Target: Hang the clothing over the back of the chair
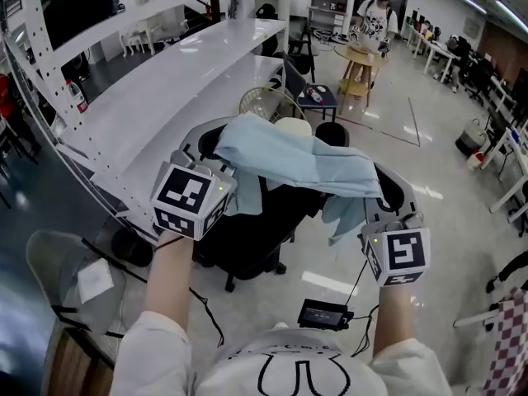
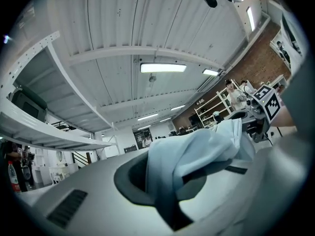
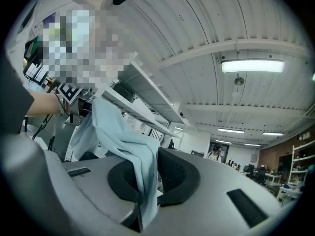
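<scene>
Head view: left gripper (image 1: 211, 152) and right gripper (image 1: 378, 184) jaws each pinch the pale blue clothing (image 1: 297, 160) above the black chair (image 1: 256, 239).

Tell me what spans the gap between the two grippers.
In the head view, a light blue cloth garment stretches from left gripper to right gripper, pinched in both.

My head camera looked steeply down on the left tool (image 1: 216, 151), the right tool (image 1: 381, 190) and the chair (image 1: 256, 229). Each tool's camera rode close behind its own jaws, tipped up toward the ceiling (image 2: 162, 33), and caught the other tool at its edge. All three views shared the clothing (image 1: 297, 159).
</scene>
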